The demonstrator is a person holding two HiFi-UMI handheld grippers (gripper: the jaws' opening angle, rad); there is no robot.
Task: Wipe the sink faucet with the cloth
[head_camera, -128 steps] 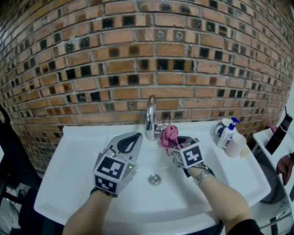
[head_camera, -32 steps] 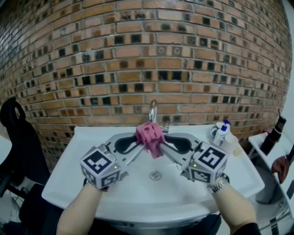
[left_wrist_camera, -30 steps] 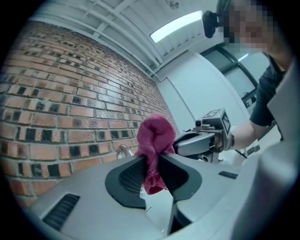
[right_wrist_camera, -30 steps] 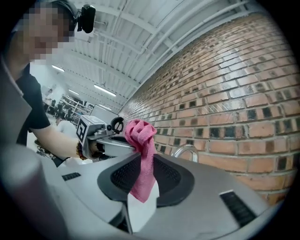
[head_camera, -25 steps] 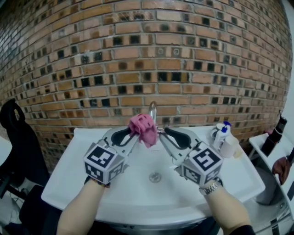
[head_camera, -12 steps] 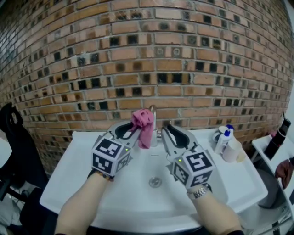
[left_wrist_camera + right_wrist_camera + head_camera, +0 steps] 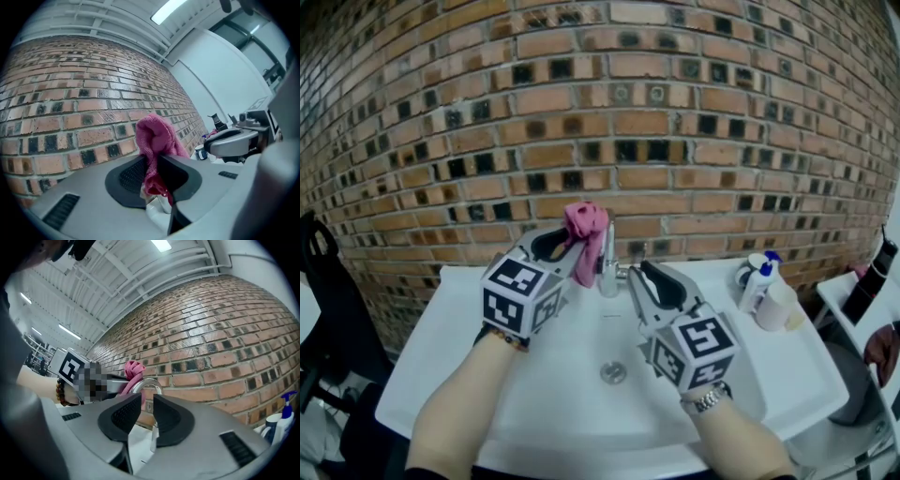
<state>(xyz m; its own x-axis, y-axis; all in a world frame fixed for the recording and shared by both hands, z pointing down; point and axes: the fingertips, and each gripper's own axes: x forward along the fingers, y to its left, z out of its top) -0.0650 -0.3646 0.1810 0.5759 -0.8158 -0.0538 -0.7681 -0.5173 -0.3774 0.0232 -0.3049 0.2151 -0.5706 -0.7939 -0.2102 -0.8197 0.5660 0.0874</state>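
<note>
The white sink (image 7: 441, 375) holds nothing loose; only its drain (image 7: 613, 372) shows in the bowl. On its right ledge stand a blue-topped pump bottle (image 7: 758, 281) and, just beside it, a white cup (image 7: 780, 305) whose contents cannot be seen. The left gripper (image 7: 572, 248) pinches the pink cloth (image 7: 586, 230), which hangs against the top of the faucet (image 7: 607, 272) at the sink's far edge. The right gripper (image 7: 636, 277) sits just right of the faucet, its jaws a narrow gap apart and empty. Only the left gripper view shows the cloth squeezed between the pads and bunched above them. Only the right gripper view shows the faucet's curved spout beyond that gripper's gap.
</note>
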